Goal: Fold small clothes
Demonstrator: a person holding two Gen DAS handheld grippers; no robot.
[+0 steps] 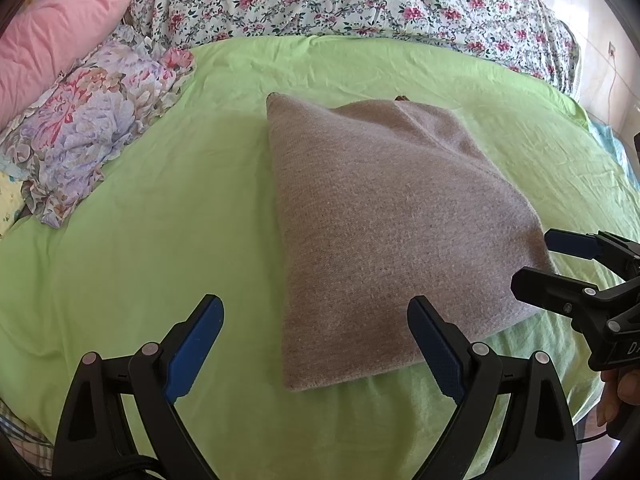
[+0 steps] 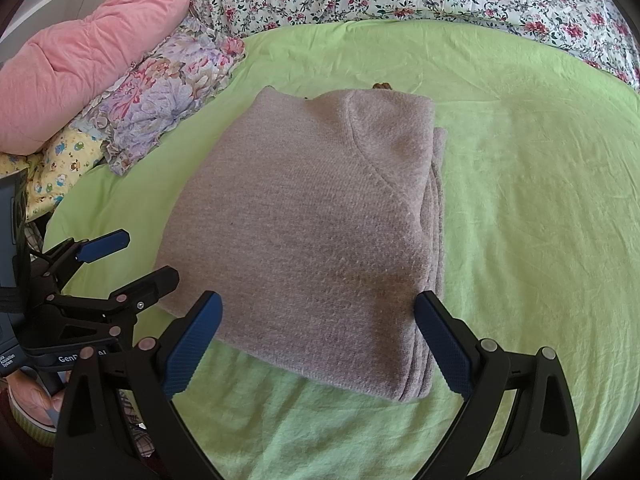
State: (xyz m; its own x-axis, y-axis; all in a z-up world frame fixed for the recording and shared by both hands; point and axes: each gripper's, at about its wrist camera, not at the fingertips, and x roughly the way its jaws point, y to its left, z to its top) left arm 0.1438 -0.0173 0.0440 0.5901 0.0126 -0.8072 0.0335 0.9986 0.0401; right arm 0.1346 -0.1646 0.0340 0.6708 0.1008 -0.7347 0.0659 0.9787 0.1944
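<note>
Green sheet point(image 1: 140, 208) covers the bed from edge to edge, lightly creased, and everything else lies on it or at its border. Along the far side runs a white quilt with pink roses point(image 1: 340, 0), bunched into a long ridge. Beside it on the left sits a pink padded cover point(image 2: 92, 48), and against that leans a pillow in lilac and pink flower print point(image 1: 92, 120). Only the right wrist view shows a yellow cloth with small cartoon figures point(image 2: 60, 168), tucked under the pillow's near end.

Near the middle of the bed lies the grey sweater point(image 2: 304, 232), folded into a thick block with a curved seam across its top layer. Its stacked edges show along the right side, and a narrower layer sticks out there beneath the top one. A small brown bit pokes out at its far edge; what it is cannot be made out.

Left gripper point(image 1: 316, 344) hangs over the sweater's near left corner, its blue-padded fingers point(image 1: 196, 348) spread wide and holding nothing. Right gripper point(image 2: 316, 344) hangs over the near right part of the sweater, fingers likewise spread apart with nothing between them. Whether either gripper touches the cloth cannot be told.
</note>
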